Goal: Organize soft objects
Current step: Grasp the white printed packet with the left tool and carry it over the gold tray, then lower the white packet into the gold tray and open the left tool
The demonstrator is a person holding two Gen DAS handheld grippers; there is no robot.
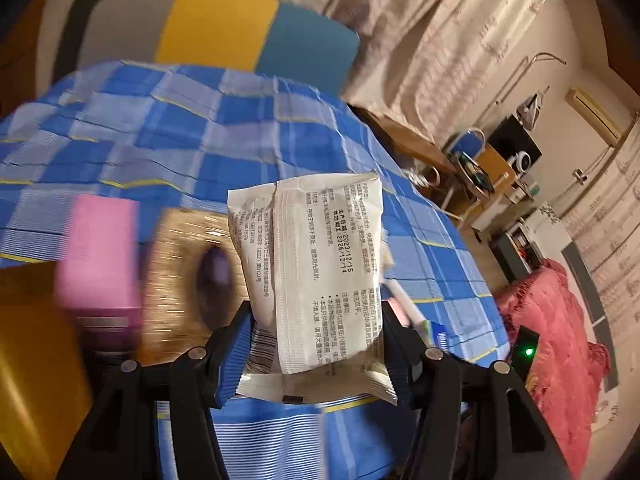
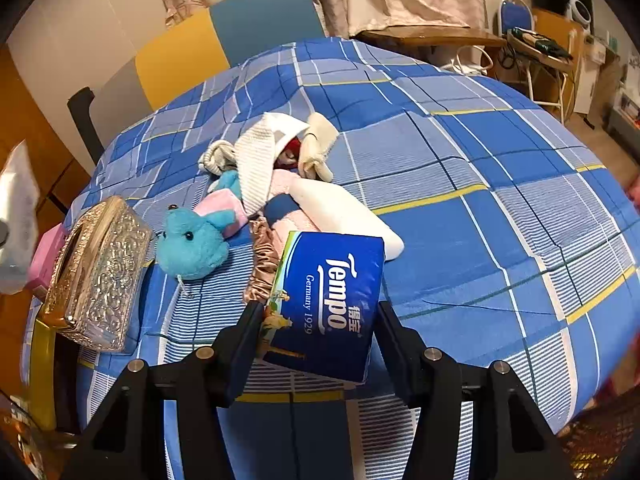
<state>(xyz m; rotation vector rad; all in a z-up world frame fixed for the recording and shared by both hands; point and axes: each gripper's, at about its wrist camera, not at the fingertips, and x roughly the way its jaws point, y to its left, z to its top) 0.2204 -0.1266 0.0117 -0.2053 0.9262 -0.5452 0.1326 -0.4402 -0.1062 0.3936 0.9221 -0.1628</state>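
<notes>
The left tongs (image 1: 316,344) are clamped on a white wipes packet (image 1: 312,276), pinching its lower part from both sides and holding it upright, clear of the bed (image 1: 160,128). The right tongs (image 2: 316,332) grip a blue tissue pack (image 2: 328,304) the same way, lifted above the checked sheet. Both packs look light and squashy; their film wrappers are likely slippery, so a hold across the padded middle, not the thin sealed edge, seems safest.

Just beyond the tissue pack lie a shiny scrunchie (image 2: 262,268) and a pink-and-white towel (image 2: 340,212). To the left, a blue plush toy (image 2: 192,248) sits beside a stiff ornate tissue box (image 2: 98,272), with a pink box (image 2: 46,252) behind it. Farther back is a heap of white cloths (image 2: 272,148), limp and best picked up by a bunched fold.
</notes>
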